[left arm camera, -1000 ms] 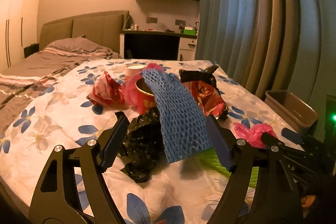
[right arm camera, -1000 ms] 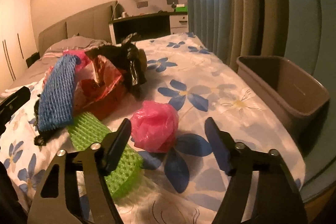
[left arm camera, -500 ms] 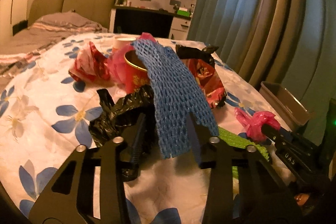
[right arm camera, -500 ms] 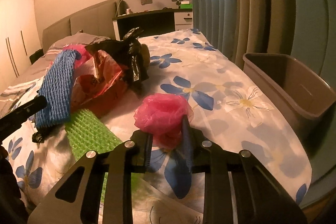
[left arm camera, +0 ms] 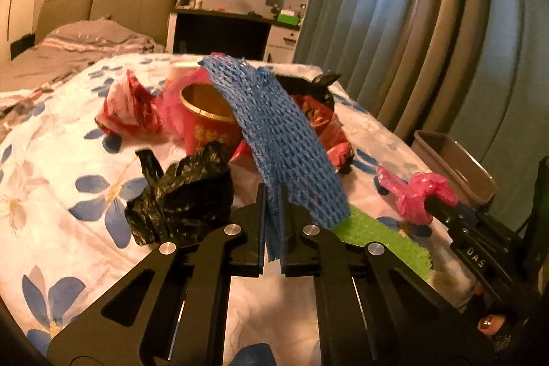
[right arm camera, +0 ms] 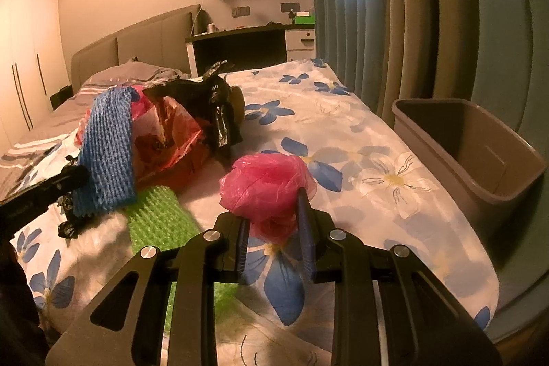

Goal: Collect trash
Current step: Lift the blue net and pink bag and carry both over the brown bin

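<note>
My left gripper [left arm camera: 273, 194] is shut on the lower end of a blue foam net [left arm camera: 278, 132], which drapes up over a red cup [left arm camera: 206, 122]. The net also shows in the right wrist view [right arm camera: 108, 156]. My right gripper [right arm camera: 272, 211] is shut on a crumpled pink plastic bag [right arm camera: 266, 184], held just above the floral bedspread [right arm camera: 343, 132]. The pink bag also shows in the left wrist view [left arm camera: 417, 194]. A grey bin [right arm camera: 480, 153] stands at the bed's right edge, to the right of the pink bag.
Other trash lies on the bed: a black plastic bag [left arm camera: 182, 194], a green foam net [right arm camera: 158, 211], a red-and-white wrapper [left arm camera: 128, 107], a red plastic bag [right arm camera: 171, 139] and another black bag [right arm camera: 212, 105]. Curtains [right arm camera: 411, 6] hang right of the bed.
Both grippers closed: the left one onto the blue foam net, the right one onto the pink bag. The pink bag has lifted slightly off the bedspread.
</note>
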Available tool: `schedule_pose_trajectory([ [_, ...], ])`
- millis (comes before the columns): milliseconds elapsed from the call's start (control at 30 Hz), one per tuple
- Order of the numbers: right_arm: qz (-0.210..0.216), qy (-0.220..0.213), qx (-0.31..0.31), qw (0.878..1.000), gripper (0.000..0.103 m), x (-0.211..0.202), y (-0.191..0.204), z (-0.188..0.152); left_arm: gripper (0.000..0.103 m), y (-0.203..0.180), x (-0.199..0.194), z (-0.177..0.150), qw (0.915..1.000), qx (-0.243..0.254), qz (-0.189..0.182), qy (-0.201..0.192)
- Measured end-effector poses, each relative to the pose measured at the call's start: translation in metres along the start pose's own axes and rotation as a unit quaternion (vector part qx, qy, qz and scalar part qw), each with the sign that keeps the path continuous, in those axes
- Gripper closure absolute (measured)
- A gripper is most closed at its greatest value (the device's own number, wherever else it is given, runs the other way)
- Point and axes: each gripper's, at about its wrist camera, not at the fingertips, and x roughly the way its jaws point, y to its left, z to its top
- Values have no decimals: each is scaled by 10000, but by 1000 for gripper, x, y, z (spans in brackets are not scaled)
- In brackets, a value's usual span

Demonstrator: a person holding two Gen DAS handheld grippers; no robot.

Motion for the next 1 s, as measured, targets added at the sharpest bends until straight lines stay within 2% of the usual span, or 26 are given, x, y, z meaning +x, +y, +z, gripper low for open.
schedule_pose_trajectory([
  [367, -24, -391, 17, 9992, 77, -18, -6, 13, 98, -22, -36, 29, 9966, 305, 13, -771],
  [733, -206, -718, 107, 9972, 77, -40, -26, 23, 98, -67, -36, 44, 9925, 713, -275, -957],
  [1000, -495, -984, 233, 9936, 77, -61, -55, 27, 98, -110, -23, 50, 9888, 938, -647, -962],
])
